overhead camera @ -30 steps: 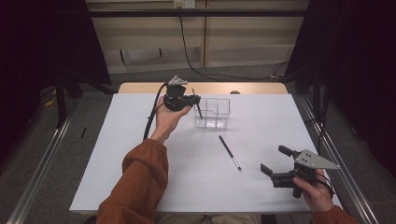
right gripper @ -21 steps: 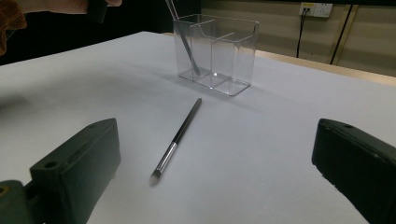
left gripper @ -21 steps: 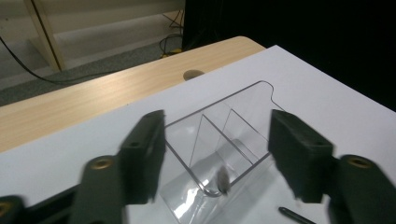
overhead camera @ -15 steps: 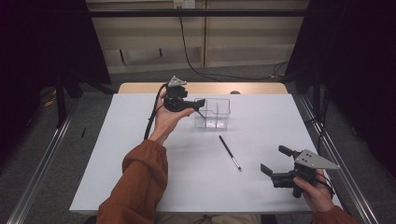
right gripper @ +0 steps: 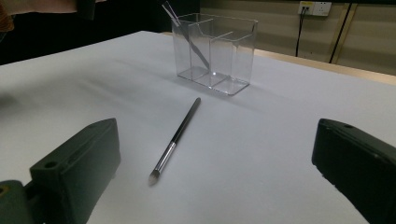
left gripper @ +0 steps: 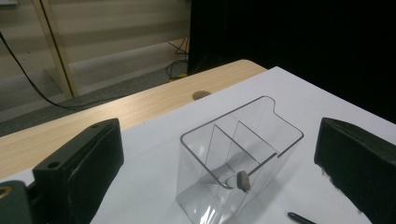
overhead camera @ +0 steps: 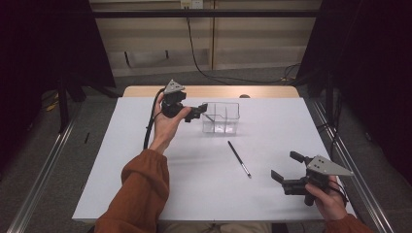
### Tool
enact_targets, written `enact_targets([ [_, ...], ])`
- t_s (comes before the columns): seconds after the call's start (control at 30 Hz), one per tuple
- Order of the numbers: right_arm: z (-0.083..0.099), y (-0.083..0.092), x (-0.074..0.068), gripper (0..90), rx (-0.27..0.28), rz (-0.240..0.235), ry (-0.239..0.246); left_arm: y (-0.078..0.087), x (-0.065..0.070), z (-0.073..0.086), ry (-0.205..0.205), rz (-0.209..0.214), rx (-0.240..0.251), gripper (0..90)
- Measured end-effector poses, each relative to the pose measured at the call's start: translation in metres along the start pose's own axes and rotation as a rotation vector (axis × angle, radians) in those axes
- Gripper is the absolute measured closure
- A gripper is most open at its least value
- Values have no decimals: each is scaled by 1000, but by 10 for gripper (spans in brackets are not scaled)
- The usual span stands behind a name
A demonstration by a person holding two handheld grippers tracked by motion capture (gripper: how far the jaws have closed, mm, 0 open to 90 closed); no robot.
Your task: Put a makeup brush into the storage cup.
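Clear organiser (overhead camera: 222, 118): one, transparent plastic, upright on the white table (overhead camera: 145, 184), far of centre. The left gripper view shows three compartments divided by two partitions and a notch cut in one rim corner.
Brush in organiser (right gripper: 187, 39): one, slim, leaning diagonally in an end compartment, one end poking above the rim. The left gripper view shows that end (left gripper: 243, 181) as a dull brown tip resting against the near wall; the high view shows it as a thin slanted line at the organiser's left end.
Brush on table (overhead camera: 239, 158): one, black handle, metal ferrule, lying flat between the organiser and the right gripper, well apart from both. The right gripper view shows its bristle tip (right gripper: 154, 175) pointing to the near side.
Brushes, total: two.
Left gripper (overhead camera: 199, 112): one, held just left of the organiser. Jaws have just been opening and now stand wide apart, released, nothing between the pads.
Right gripper (overhead camera: 286, 167): one, at the near right of the table, jaws spread wide, grasping nothing.
Hands: two; left sleeve (overhead camera: 141, 194) rust-orange.
Table edge: a wooden strip (left gripper: 116, 116) shows beyond the white cover, with a small round mark on it.
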State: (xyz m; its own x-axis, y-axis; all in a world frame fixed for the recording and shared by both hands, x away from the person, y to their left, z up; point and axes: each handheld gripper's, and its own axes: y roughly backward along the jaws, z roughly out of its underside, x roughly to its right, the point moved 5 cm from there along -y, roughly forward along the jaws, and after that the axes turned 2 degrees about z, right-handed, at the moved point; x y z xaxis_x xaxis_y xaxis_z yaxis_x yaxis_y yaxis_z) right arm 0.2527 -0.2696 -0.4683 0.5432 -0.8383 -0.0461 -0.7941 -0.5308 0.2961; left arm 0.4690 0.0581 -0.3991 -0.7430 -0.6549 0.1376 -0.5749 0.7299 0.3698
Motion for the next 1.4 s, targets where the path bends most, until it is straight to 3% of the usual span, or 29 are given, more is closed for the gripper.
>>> enact_targets([
  [0.1,0,0,0,5,-1,0,1,4,-1,0,11,9,5,17],
  [0.3,0,0,0,5,-1,-1,0,8,3,3,-17,5,-6,25],
  [0.4,0,0,0,5,-3,0,0,10,7,2,-25,10,11,27],
  [0.5,0,0,0,5,1,1,-2,14,9,4,-40,1,13,28],
  [0.57,0,0,0,5,1,3,-3,16,9,6,-74,-3,5,49],
  [0.77,0,0,0,5,-1,3,-2,29,7,11,-60,-2,22,50],
  [0.93,0,-1,0,4,-4,3,-1,38,4,18,-65,-26,38,45],
  [1.13,0,0,0,3,-5,3,0,48,1,28,-34,-33,43,44],
  [1.4,0,-1,0,0,-6,7,-1,66,4,39,-56,-37,49,40],
])
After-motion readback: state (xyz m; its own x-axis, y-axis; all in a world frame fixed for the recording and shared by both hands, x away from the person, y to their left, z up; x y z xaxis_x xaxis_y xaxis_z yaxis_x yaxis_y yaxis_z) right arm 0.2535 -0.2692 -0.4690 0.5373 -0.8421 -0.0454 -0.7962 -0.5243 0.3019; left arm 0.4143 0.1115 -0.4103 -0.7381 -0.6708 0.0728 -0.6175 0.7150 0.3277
